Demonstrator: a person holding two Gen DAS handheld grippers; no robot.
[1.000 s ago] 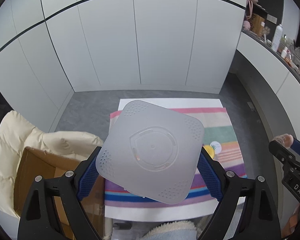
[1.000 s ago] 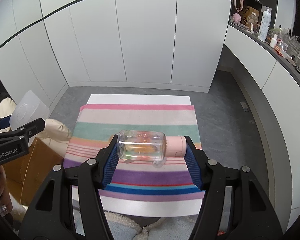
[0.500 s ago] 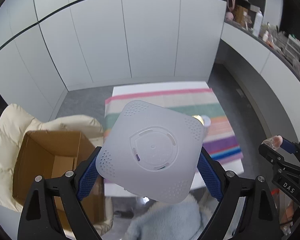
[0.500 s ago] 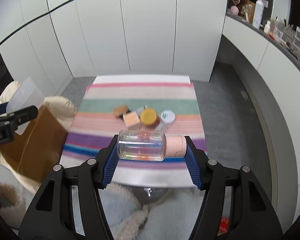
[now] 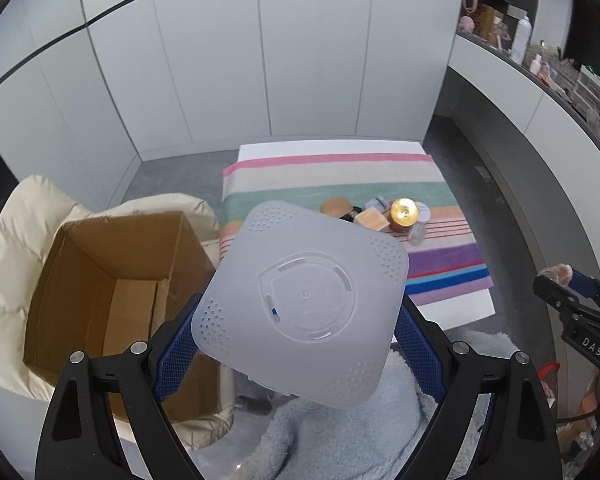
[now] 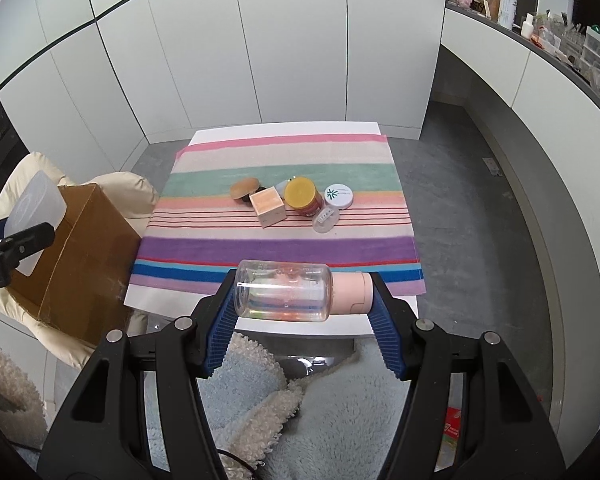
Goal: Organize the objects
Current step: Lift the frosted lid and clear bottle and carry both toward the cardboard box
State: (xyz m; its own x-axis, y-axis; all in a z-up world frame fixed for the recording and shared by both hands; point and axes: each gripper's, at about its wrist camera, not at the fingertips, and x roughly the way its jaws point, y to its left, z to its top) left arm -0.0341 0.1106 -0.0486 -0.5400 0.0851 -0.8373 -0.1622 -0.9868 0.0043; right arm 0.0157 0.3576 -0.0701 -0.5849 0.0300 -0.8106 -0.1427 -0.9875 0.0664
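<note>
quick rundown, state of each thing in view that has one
left hand-held gripper: shut on the frosted container
frosted container: held off the table, base toward the camera
right hand-held gripper: shut on the clear bottle
clear bottle: held on its side, pink cap on
cardboard box: open, looks empty
yellow-lidded jar: lid on, tilted on the striped cloth

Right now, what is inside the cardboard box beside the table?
The left wrist view looks into the cardboard box: only bare walls and a cardboard flap at the bottom show. The frosted square container in the left claw covers its near right corner.
</note>
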